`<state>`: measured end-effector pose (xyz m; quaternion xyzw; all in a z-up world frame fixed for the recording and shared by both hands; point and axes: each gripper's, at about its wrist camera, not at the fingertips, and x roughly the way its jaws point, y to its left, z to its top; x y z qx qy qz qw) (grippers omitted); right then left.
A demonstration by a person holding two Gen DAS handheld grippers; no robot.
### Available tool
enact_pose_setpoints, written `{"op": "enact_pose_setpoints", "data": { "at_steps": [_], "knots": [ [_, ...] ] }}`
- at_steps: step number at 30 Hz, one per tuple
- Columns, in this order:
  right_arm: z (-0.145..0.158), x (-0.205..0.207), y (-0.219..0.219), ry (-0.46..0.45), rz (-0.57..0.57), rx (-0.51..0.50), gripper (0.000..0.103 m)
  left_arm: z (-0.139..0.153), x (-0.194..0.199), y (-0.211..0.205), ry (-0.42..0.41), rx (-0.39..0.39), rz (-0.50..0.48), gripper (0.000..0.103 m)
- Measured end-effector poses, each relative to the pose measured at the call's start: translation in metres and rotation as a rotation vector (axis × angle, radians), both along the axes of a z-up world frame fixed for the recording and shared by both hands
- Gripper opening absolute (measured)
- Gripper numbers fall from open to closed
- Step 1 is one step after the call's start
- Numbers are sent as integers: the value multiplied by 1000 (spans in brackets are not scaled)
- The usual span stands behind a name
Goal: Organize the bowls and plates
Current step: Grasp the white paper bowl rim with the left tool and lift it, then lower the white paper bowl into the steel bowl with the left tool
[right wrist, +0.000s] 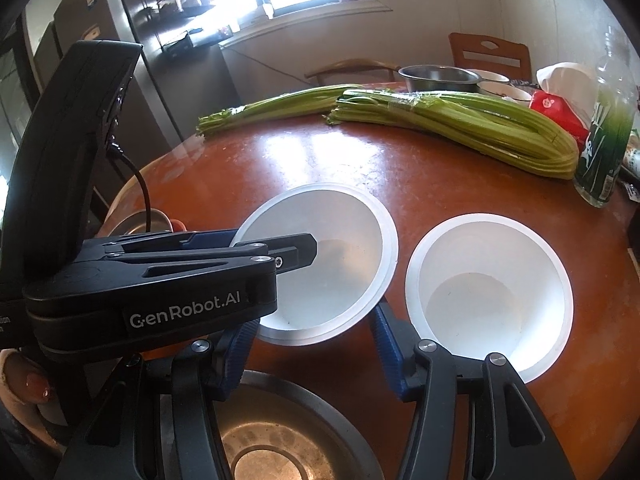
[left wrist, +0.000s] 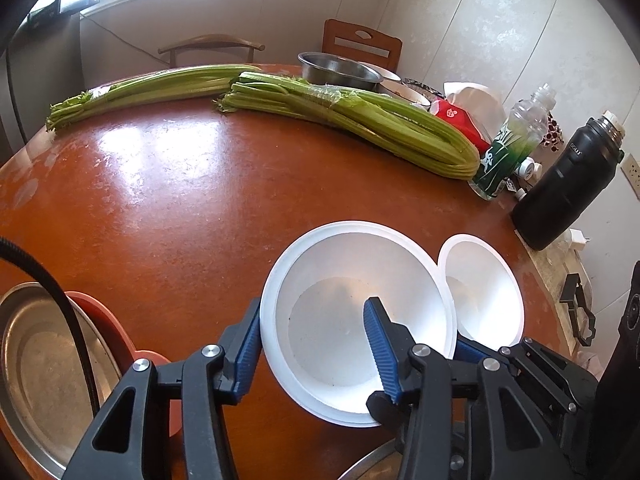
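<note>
On the round red table (left wrist: pixel 168 208) the left gripper (left wrist: pixel 316 344) clasps the near rim of a tilted white bowl (left wrist: pixel 340 320) — light, thin, probably flexible, best pinched at that lip — beside a second bowl (right wrist: pixel 488 292), while the right gripper (right wrist: pixel 316 356) hangs open, empty

steel plate (left wrist: pixel 36 364): cut off by the frame's left edge, partly behind a black cable (left wrist: pixel 60 300)
steel bowl (right wrist: pixel 276 440): below the right gripper (right wrist: pixel 312 356), rim hidden by its fingers
small bottles (left wrist: pixel 528 170): behind the green bottle (left wrist: pixel 508 148), too small to tell
</note>
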<state>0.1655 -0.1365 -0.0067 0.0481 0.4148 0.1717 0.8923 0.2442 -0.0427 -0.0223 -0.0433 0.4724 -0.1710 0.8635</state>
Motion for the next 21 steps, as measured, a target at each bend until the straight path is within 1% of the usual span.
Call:
{"op": "enact_pose_setpoints", "data": {
  "at_steps": [8,21],
  "knots": [
    [18,-13,2,-55,9,-4,58,20,-20,6,-53,-3,-3,50],
    [59,-59,11,-161,37,-14,58,64,-69,16,-156,-22,10,50]
  ]
}}
